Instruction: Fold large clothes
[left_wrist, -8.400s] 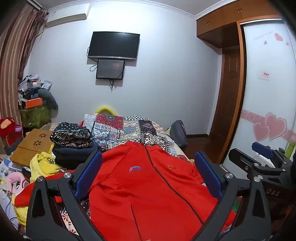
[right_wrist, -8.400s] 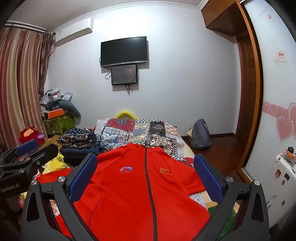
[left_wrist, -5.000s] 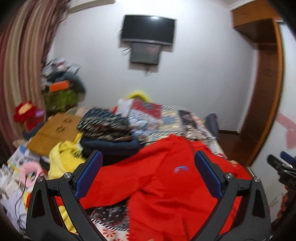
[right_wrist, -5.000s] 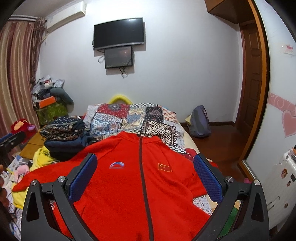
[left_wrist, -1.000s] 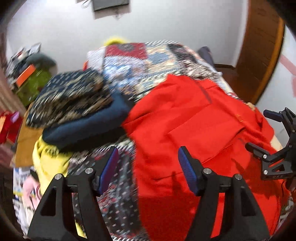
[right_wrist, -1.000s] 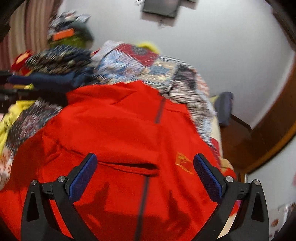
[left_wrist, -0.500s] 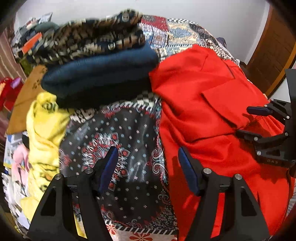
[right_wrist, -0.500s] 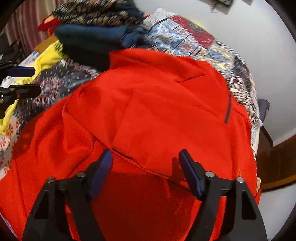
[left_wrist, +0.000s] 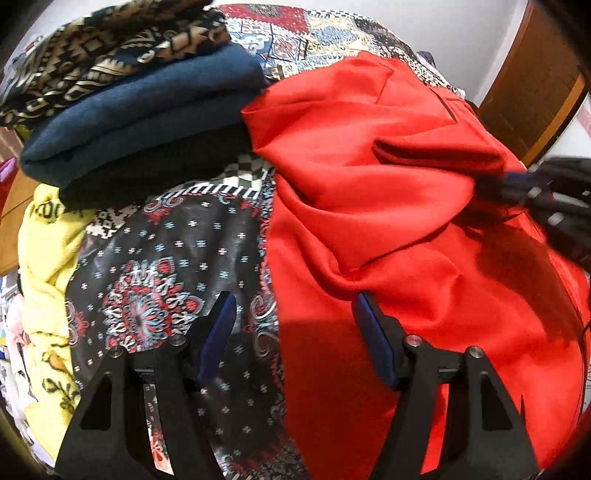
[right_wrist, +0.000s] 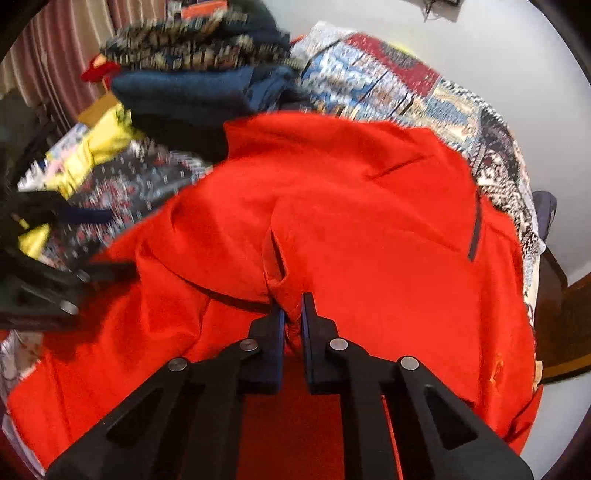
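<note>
Left wrist view: the left gripper (left_wrist: 291, 314) stands open and holds nothing, low in the frame over the left edge of the red jacket (left_wrist: 369, 192), which fills the right half on the patterned bedspread (left_wrist: 166, 258); one sleeve lies folded across the chest

Right wrist view: the right gripper (right_wrist: 291, 317), bottom centre, is pinched onto a fold of the jacket. The folding looks barely begun; the other sleeve and the body remain, I judge
</note>
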